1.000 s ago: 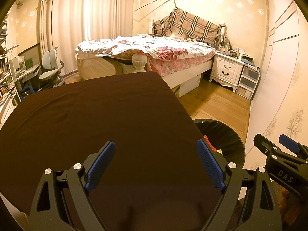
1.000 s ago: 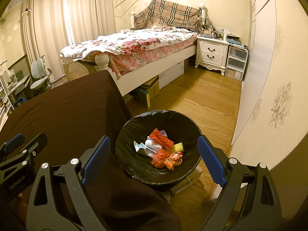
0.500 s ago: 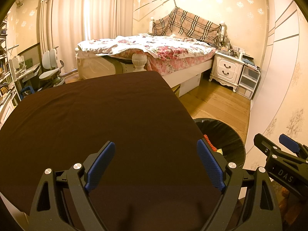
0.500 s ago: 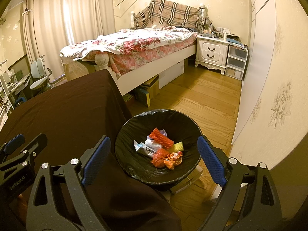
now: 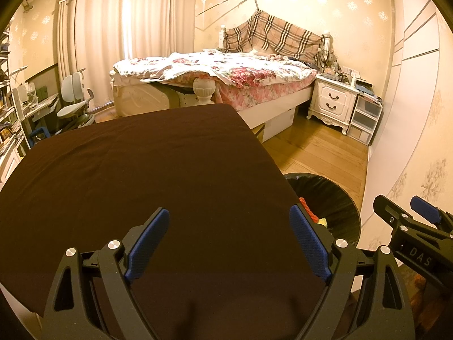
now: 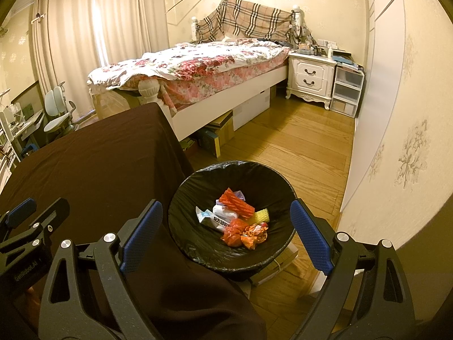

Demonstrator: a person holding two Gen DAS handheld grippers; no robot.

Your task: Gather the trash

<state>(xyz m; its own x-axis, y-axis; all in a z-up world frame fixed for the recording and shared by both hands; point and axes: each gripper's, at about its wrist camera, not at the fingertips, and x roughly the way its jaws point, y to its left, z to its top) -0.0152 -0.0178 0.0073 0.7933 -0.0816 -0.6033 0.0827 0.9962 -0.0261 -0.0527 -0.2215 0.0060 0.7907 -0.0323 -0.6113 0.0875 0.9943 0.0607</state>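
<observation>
Beside the bench (image 6: pixel 93 153), down on the floor, the bin (image 6: pixel 283 181) with its black liner is already holding what looks like the whole haul: a red ribbed wrapper (image 6: pixel 236 202), a white packet (image 6: pixel 211 218) with print on it, a yellow foam piece (image 6: pixel 260 215), a red crumpled bag (image 6: pixel 233 231) and an orange crumpled wrapper (image 6: pixel 254 233), all lying together at the bottom. You are holding the right tongs (image 6: pixel 226 238) over the bin's near rim with the pads spread wide and nothing between them. You are holding the left tongs (image 5: pixel 229 243) above the brown cloth of the bench, pads equally wide apart and likewise carrying nothing.

As far as both views are showing, the cloth is bare; no wrapper or scrap is lying on the part of it you can see, and none is showing on the wooden floor (image 6: pixel 297 147) around the bin. So the collecting is reading as finished, or very nearly so. What is left, by my judgement, is only a check: the near edge of the bench is hiding behind the tongs in both views, and the floor under the bench is out of sight, so you are not yet able to rule out a stray piece there.
</observation>
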